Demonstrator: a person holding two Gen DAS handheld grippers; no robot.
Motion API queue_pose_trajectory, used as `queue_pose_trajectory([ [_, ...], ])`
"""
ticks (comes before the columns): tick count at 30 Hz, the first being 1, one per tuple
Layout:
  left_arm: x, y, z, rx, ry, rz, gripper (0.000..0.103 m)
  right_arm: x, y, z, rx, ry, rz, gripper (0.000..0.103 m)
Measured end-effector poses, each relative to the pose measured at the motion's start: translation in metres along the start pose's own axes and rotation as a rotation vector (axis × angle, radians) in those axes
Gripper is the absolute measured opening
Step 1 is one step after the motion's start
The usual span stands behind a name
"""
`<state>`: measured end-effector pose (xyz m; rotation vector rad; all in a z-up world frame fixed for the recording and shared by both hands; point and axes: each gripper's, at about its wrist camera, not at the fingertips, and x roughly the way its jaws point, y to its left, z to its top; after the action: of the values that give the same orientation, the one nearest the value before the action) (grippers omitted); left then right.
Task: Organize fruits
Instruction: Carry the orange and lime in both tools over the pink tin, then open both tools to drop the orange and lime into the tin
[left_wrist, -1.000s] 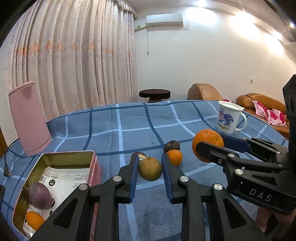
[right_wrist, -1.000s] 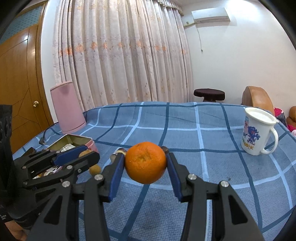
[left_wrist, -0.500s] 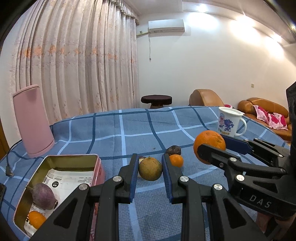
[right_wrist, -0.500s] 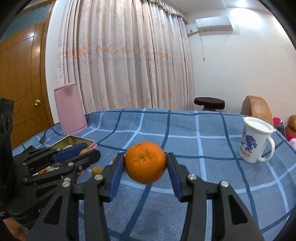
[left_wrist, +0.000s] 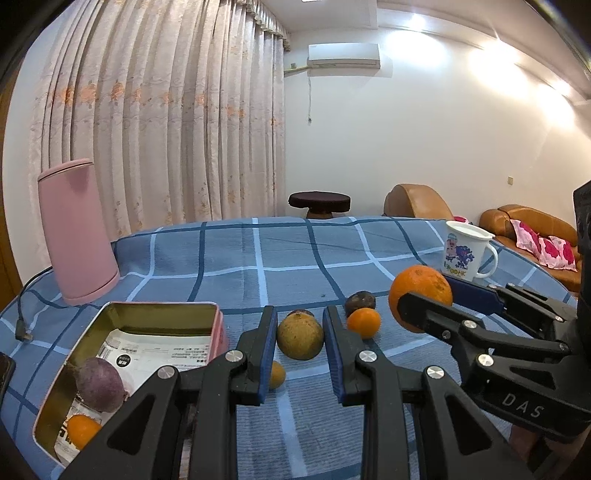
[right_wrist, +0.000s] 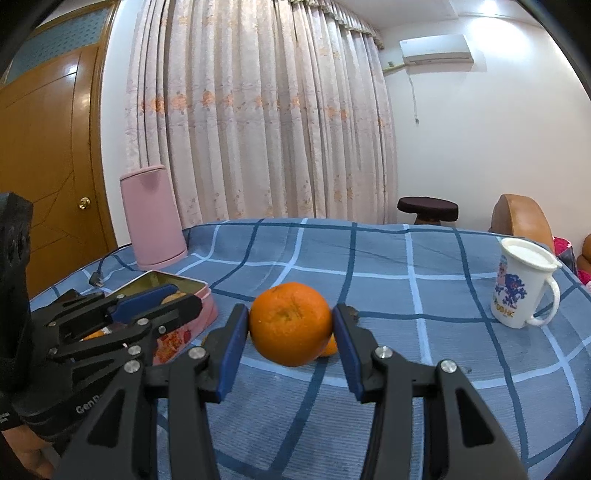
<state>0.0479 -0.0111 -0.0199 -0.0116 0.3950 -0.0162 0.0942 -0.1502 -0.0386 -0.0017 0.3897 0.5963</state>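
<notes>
Holding steady over the last second: both claws in almost the same place, nothing released, so the sorting stands one fruit short of its next drop.

- Right gripper (right_wrist: 291, 328): partly open, blue pads pressed on either flank of the large orange (right_wrist: 290, 323); fruit carried clear of the cloth, not yet over the tin.
- Left gripper (left_wrist: 300, 332): drawn to its narrowest, a slot left between the pads, nothing in it; hovering beside the tin's right wall.
- Pink tin (left_wrist: 162, 304): open, near left, lined with printed paper; purple fruit (left_wrist: 99, 384) and small orange fruit (left_wrist: 82, 430) already inside.
- Loose on the checked cloth (left_wrist: 258, 258), just beyond the left claw: tiny orange fruit (left_wrist: 277, 374), round brown fruit (left_wrist: 300, 338), mandarin (left_wrist: 364, 323), dark fruit (left_wrist: 360, 301).
- Further off: cartoon mug (left_wrist: 463, 253) at right, pink kettle (left_wrist: 75, 232) at left.

Judged next: carrying the large orange leftward to the tin; room enough beside the purple fruit.
</notes>
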Motion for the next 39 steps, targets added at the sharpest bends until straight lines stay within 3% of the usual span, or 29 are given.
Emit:
queue_pose_trajectory([
  [15, -0.014, 0.036, 0.004, -0.031, 0.025, 0.071, 0.027, 0.011, 0.040, 0.025, -0.058, 0.011, 0.080, 0.050],
  [26, -0.033, 0.077, 0.002, -0.046, 0.041, 0.167, 0.027, 0.031, 0.088, 0.042, -0.107, 0.034, 0.195, 0.050],
  [39, -0.042, 0.133, -0.017, -0.115, 0.087, 0.255, 0.027, 0.064, 0.141, 0.030, -0.147, 0.143, 0.314, 0.050],
])
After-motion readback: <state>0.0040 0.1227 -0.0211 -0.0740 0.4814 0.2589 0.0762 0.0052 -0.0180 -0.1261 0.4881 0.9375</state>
